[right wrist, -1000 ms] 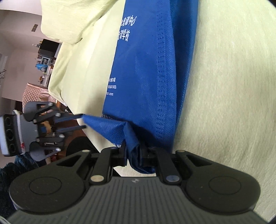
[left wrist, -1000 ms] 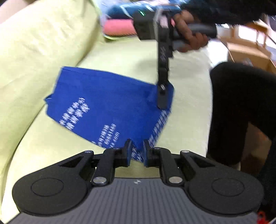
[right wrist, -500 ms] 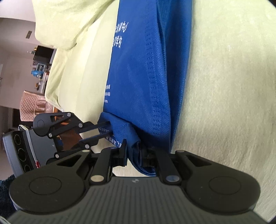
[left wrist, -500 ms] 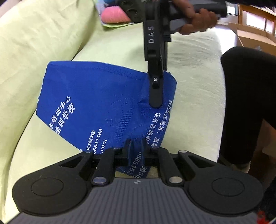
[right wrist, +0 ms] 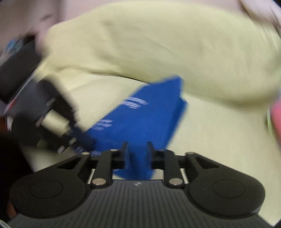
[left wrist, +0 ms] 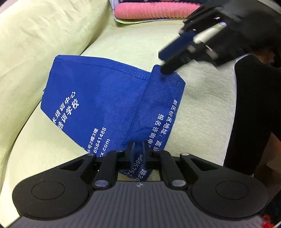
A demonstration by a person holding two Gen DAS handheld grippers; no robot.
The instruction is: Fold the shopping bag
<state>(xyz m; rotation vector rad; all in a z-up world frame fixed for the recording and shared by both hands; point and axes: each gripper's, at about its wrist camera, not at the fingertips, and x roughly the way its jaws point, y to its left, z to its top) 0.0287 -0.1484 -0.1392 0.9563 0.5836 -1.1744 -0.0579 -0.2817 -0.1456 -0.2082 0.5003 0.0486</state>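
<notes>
On the pale green sofa (left wrist: 202,98), two claws, left claw (left wrist: 138,149) and right claw (right wrist: 136,149), each grasp one blue bag (left wrist: 98,105).

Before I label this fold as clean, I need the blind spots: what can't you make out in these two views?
- Blue shopping bag, left wrist view: its near end is hidden under the left gripper.
- Right wrist view: motion blur makes the bag's white print unreadable.
- Right gripper: blur hides whether it pinches the fabric.
- Pink item: cut off by the top edge.
</notes>
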